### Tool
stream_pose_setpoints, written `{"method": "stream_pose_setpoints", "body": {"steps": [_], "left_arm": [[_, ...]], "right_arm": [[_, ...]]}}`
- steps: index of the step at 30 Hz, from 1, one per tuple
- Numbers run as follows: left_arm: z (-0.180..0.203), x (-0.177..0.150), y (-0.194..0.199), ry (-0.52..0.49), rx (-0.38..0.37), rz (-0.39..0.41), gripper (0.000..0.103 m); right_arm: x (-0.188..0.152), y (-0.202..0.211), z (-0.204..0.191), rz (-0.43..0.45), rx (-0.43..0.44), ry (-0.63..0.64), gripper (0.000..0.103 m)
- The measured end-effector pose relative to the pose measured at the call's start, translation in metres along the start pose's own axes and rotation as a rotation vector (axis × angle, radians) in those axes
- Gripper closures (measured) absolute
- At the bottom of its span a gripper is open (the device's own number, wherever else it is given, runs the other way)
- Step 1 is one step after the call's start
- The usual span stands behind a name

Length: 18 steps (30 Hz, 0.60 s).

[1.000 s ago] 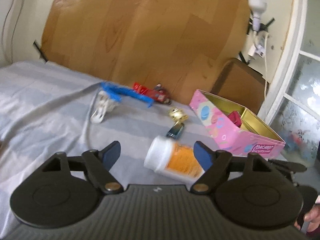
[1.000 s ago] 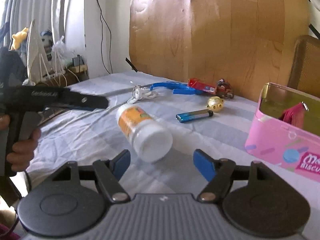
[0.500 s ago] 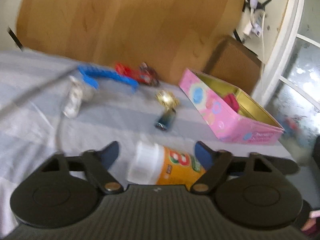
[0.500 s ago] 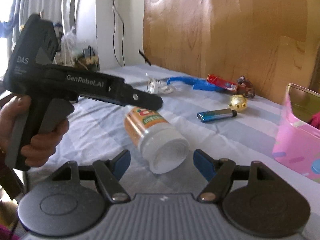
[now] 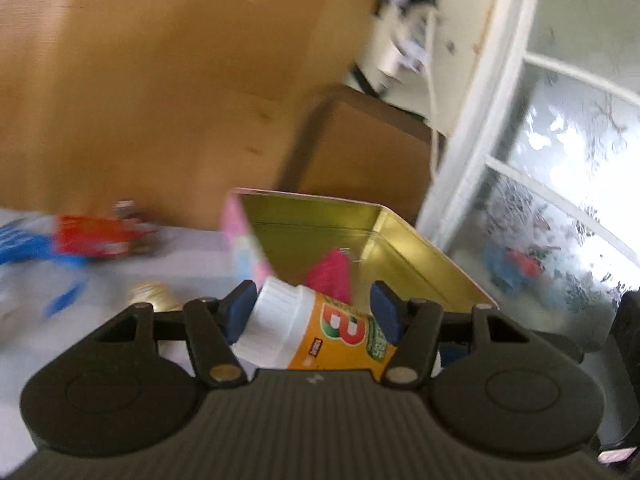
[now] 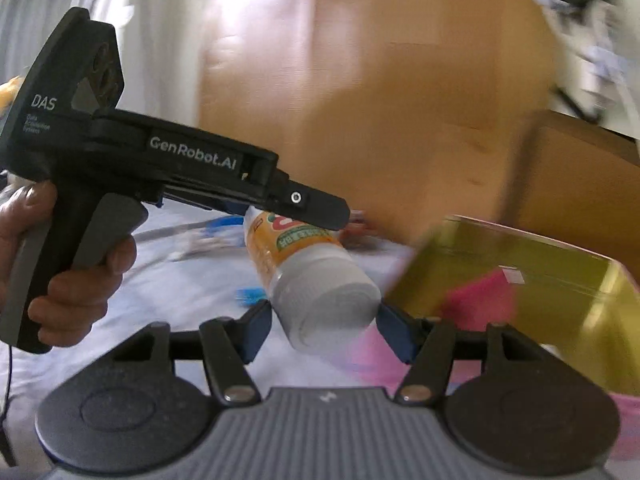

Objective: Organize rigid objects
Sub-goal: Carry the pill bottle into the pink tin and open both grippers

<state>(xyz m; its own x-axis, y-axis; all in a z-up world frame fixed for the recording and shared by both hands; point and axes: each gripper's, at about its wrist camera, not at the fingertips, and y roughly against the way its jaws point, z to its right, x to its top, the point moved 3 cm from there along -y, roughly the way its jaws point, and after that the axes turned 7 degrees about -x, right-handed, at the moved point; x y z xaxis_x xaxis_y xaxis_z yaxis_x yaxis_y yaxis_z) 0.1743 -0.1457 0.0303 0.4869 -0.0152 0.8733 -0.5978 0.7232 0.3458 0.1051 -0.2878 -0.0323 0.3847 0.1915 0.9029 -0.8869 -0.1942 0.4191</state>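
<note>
The orange bottle (image 5: 320, 332) with a white cap lay sideways at the lower centre of the left wrist frame, held off the bed between two grippers. The left gripper (image 5: 314, 312) had its blue pads closed on the bottle, one on the cap and one on the orange label. In the right wrist view the bottle (image 6: 312, 280) sat mid-frame, cap end toward the camera, and the right gripper (image 6: 326, 328) pinched that white cap between its pads. The left gripper's black body crossed the left of that frame, gripped by a hand (image 6: 60, 280).

Just behind the bottle, centre right, stood the open pink tin (image 5: 420, 256) with a gold interior and a pink item (image 5: 332, 276) inside. On the grey sheet (image 5: 188, 256) at left lay blurred things: a red toy (image 5: 96, 236), a blue strip (image 5: 24, 248) and a gold ball (image 5: 154, 296). A wooden board (image 5: 160, 80) filled the upper left.
</note>
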Motion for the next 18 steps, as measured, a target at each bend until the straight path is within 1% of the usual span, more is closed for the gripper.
{"method": "stream_pose_setpoints", "body": {"steps": [2,3,4,6,8,9,10,12,13,14,16,18], "left_arm": [[0.007,0.005,-0.032,0.0,-0.018,-0.033,0.039],[0.009,0.006,-0.048,0.006,-0.023,-0.053,0.037],[0.009,0.007,-0.061,0.021,-0.024,-0.056,0.037],[0.005,0.01,-0.083,0.067,-0.026,-0.071,0.037],[0.0,0.01,-0.099,0.097,-0.002,-0.086,0.032],[0.0,0.01,-0.103,0.082,0.03,-0.077,0.03],[0.0,0.01,-0.106,0.071,0.052,-0.082,0.03],[0.0,0.011,-0.112,0.059,0.118,-0.106,0.03],[0.0,0.01,-0.109,0.061,0.133,-0.105,0.03],[0.0,0.01,-0.104,0.064,0.133,-0.099,0.03],[0.005,0.01,-0.091,0.052,0.112,-0.077,0.03],[0.014,0.009,-0.074,0.013,0.103,-0.052,0.028]], "right_arm": [[-0.003,-0.002,0.032,-0.032,-0.028,-0.027,0.044],[-0.005,-0.005,0.046,-0.052,-0.035,-0.041,0.044],[-0.007,-0.009,0.059,-0.075,-0.037,-0.056,0.043],[-0.008,-0.014,0.084,-0.092,-0.01,-0.108,0.044],[-0.006,-0.025,0.104,-0.136,-0.01,-0.142,0.042],[-0.008,-0.031,0.11,-0.148,-0.035,-0.145,0.042],[-0.009,-0.037,0.114,-0.151,-0.09,-0.14,0.036],[-0.011,-0.05,0.123,-0.148,-0.275,-0.123,0.036],[-0.012,-0.053,0.129,-0.135,-0.342,-0.122,0.036],[-0.013,-0.052,0.133,-0.124,-0.363,-0.141,0.036],[-0.017,-0.043,0.139,-0.094,-0.34,-0.204,0.036],[-0.019,-0.035,0.135,-0.067,-0.346,-0.212,0.037]]}}
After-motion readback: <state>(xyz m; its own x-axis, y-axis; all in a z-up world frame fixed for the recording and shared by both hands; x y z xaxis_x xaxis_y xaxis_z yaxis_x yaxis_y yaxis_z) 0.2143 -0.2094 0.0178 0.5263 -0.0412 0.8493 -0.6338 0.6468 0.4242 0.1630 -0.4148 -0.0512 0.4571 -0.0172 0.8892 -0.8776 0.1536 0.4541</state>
